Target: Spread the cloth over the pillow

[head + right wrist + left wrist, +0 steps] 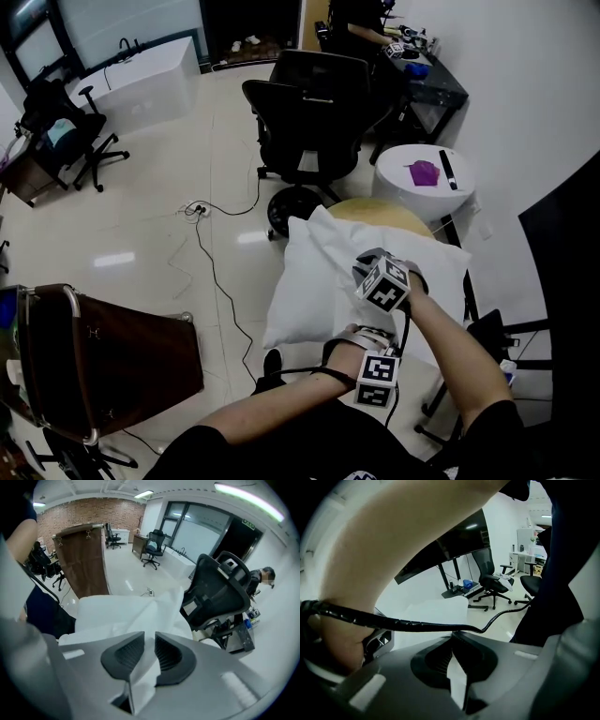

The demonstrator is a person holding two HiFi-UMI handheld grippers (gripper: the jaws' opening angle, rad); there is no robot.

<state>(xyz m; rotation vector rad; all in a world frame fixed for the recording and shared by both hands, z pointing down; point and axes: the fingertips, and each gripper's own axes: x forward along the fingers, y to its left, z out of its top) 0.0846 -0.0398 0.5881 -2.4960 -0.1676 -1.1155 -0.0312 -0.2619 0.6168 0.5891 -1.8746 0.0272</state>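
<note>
I hold the white cloth [164, 606] on the pillow [305, 300].
The fingers of my left gripper [452, 641] pinch it tight; the fingers of my right gripper [150, 637] are a little apart, with cloth between them.

Soft matt cloth [314, 281], glossy floor [141, 216], polished brown wood cabinet [122, 361]

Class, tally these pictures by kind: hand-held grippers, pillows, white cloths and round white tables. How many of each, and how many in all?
hand-held grippers: 2
pillow: 1
cloth: 1
round white table: 1
Total: 5
</note>
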